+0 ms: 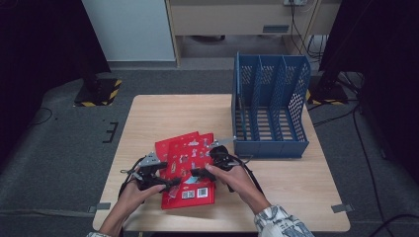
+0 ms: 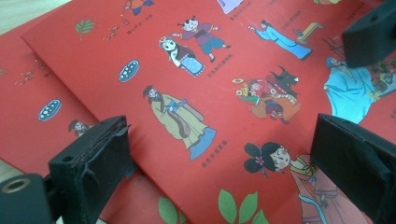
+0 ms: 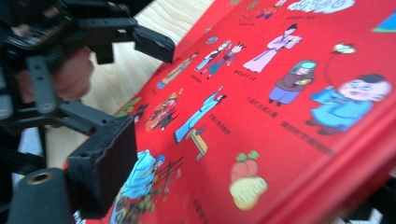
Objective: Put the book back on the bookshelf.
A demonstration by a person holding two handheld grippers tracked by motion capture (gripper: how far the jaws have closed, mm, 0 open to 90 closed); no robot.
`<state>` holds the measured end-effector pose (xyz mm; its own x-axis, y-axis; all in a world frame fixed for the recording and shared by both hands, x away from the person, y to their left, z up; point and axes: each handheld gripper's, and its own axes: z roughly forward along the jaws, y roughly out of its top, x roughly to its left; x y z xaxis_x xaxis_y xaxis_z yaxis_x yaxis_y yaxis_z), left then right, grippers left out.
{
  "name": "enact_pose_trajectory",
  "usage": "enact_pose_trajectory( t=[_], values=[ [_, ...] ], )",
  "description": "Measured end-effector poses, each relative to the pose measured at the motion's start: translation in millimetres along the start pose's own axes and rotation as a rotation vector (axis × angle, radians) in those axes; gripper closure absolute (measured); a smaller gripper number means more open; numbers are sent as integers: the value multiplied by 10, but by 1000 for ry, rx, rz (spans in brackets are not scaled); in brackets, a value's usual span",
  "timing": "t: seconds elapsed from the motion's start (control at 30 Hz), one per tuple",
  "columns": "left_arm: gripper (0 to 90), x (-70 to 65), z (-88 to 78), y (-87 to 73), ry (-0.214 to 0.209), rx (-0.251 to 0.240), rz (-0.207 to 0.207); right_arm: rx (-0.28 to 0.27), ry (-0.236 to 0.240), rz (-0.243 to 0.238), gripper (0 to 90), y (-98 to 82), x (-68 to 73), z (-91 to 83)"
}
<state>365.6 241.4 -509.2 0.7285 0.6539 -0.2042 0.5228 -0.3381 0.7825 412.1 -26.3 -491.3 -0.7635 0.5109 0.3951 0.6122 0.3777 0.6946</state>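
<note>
Red picture books (image 1: 190, 157) with cartoon figures lie overlapped on the wooden table (image 1: 163, 113), one showing barcode labels (image 1: 195, 193) near the front. My left gripper (image 1: 168, 174) hovers at their left side, its jaws wide apart over the top cover (image 2: 201, 107) and touching nothing; it is open. My right gripper (image 1: 200, 165) comes in from the right. The top book (image 3: 280, 93) sits between its jaws. One black pad (image 3: 107, 158) stands close beside the cover, and the other jaw is hidden under the book's edge. The left gripper (image 3: 126, 84) faces it across the cover.
A blue three-slot file rack (image 1: 269, 106) stands at the table's back right corner, just behind the right hand. Bare wood lies left of and behind the books. Grey carpet, cables and dark stands surround the table.
</note>
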Motion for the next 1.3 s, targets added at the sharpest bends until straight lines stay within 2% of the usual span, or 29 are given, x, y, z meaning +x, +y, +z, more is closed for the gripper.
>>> enact_pose_trajectory(
  t=[0.2,0.27,0.33,0.43,0.6,0.93,1.17,1.3],
  values=[
    [56,-17,-1,2,-6,-14,11,-23,-28,14,204,43,4,29],
    [26,-7,9,-6,6,-14,-2,-24,-34,21,248,58,0,19],
    [0,7,19,-14,3,-6,-47,-24,-45,32,291,72,-6,5],
    [0,5,25,-30,6,-9,-62,-12,-51,42,304,66,-19,4],
    [0,17,19,-41,-2,-13,-91,-25,-44,59,350,78,-28,-19],
    [0,14,5,-40,-8,-18,-85,-42,-34,79,424,102,-19,-70],
    [0,0,-18,-33,-7,-27,-64,-57,-21,87,475,119,1,-119],
    [0,-4,-32,-29,-4,-40,-64,-67,-8,109,511,128,6,-153]
  ],
)
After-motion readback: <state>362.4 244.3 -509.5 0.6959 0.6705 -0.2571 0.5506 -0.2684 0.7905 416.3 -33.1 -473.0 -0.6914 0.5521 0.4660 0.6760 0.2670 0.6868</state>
